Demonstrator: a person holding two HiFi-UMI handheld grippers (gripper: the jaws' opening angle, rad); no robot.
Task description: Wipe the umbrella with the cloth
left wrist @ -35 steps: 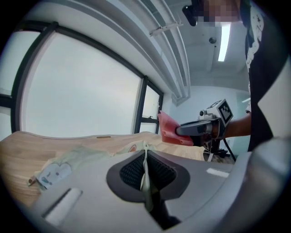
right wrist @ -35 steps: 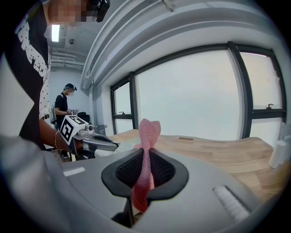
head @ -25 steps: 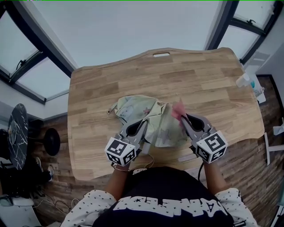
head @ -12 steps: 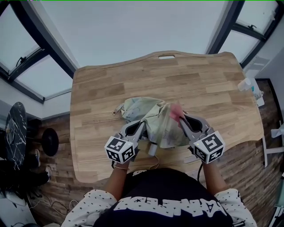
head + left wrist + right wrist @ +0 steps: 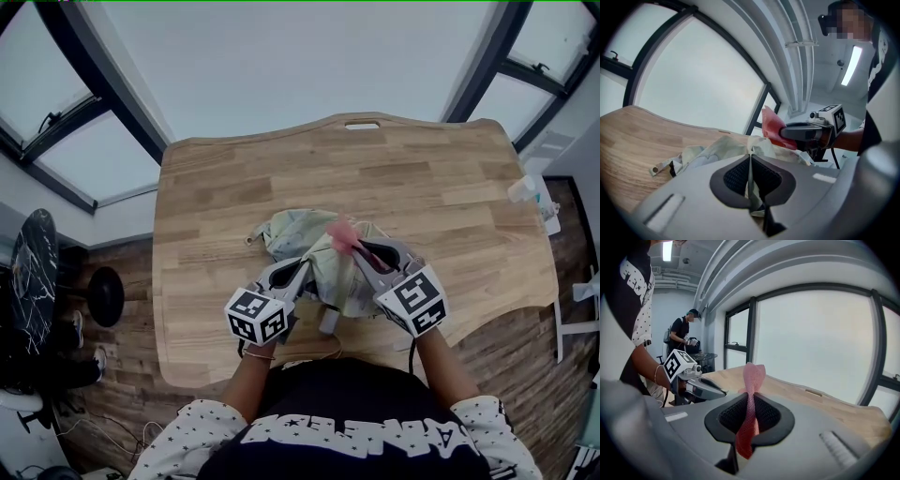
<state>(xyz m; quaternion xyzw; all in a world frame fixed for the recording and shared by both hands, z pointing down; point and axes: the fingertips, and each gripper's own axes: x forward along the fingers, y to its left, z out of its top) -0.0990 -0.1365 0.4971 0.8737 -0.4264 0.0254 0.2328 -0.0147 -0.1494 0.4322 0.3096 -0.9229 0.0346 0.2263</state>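
Note:
A pale green patterned umbrella lies crumpled on the wooden table, its grey handle pointing at the near edge. My left gripper is shut on a fold of the umbrella fabric at its near left side. My right gripper is shut on a pink cloth, which stands up from the jaws over the umbrella's middle. In the left gripper view the right gripper carries the pink cloth just above the fabric; contact cannot be told.
A strap with a small tip trails from the umbrella's left end. A slot handle is cut in the table's far edge. A white item sits off the right edge. Another person stands in the room's background.
My right gripper has swung left with the pink cloth, from the umbrella's right edge to over its middle. The left gripper shifted slightly, still gripping the fabric.

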